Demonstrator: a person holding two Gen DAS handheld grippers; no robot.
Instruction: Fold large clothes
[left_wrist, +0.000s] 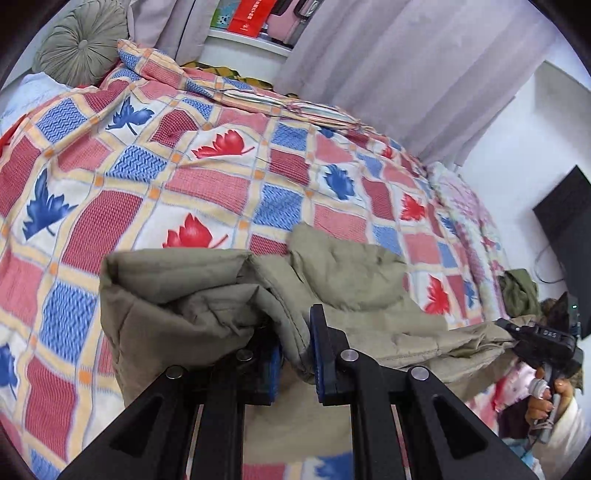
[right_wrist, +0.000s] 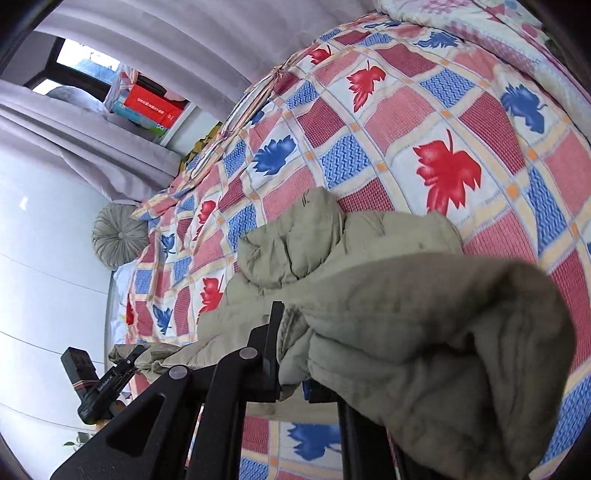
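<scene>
Bed with red, blue and cream leaf-patterned patchwork quilt (left_wrist: 177, 177) fills both views; it serves as the folding surface.

Large olive-khaki padded quilted jacket (left_wrist: 362, 280) lies bunched at the near edge of the bed, 6 o'clock in both views, partly lifted by both claws, far part resting on the quilt.

Left claw (left_wrist: 295, 354): clamped on a thick seamed edge of the jacket, fabric pinched between the blue pads.

Right claw (right_wrist: 291, 354): gripping a bulky fold of the jacket; cloth drapes over its right finger toward 4 o'clock, hiding that side.

Round grey-green pleated cushion (left_wrist: 83, 40) sits at 11 o'clock, well apart.

Judgement: step in hand is carrying the held edge over. Keep both claws level and the edge between them taut, lay it flat toward 12 o'clock, release only once cloth rests. Padding is springy; expect slippage.
</scene>
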